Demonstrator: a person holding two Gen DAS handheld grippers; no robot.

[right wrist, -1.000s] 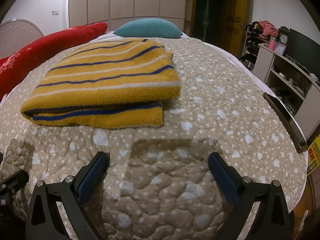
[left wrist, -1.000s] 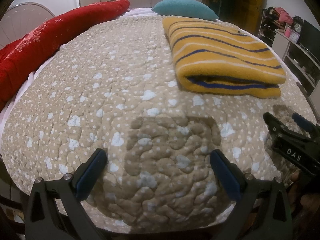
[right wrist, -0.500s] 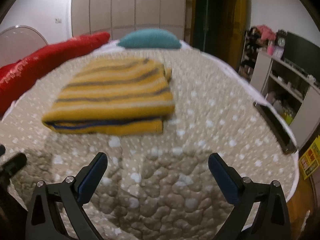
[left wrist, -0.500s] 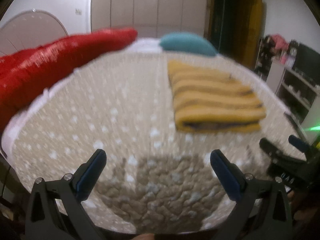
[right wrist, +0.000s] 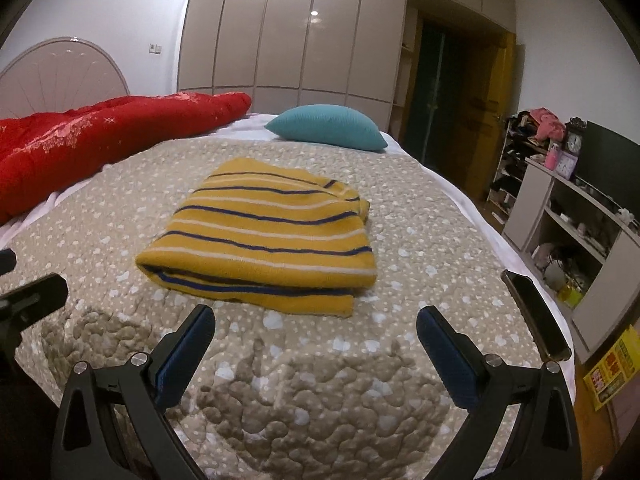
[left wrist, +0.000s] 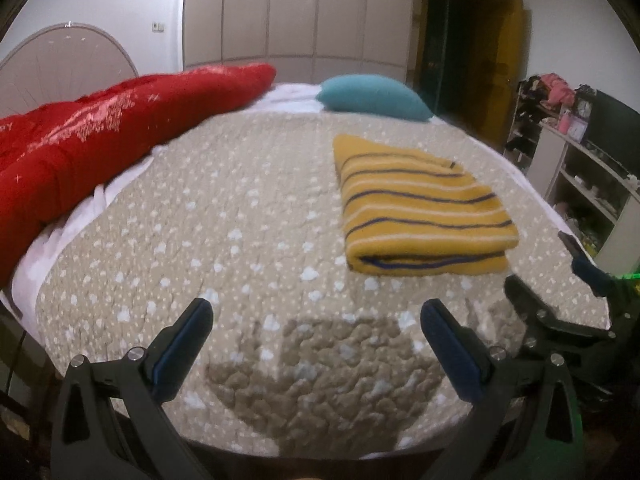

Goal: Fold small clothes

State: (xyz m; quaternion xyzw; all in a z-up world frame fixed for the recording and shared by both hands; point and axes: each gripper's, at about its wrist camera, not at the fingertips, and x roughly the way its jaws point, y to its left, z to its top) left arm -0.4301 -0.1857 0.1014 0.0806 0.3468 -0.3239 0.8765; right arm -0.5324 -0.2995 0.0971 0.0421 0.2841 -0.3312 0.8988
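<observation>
Lying folded: yellow striped sweater (right wrist: 264,240).

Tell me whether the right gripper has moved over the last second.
Yes. The right gripper has backed away from the folded sweater and risen: in its own view the sweater now lies farther off and more of the wardrobe shows.

We see a red duvet (right wrist: 100,140) and teal pillow (right wrist: 326,126) on the quilt (right wrist: 420,240), a phone (right wrist: 534,314) at its edge.
</observation>
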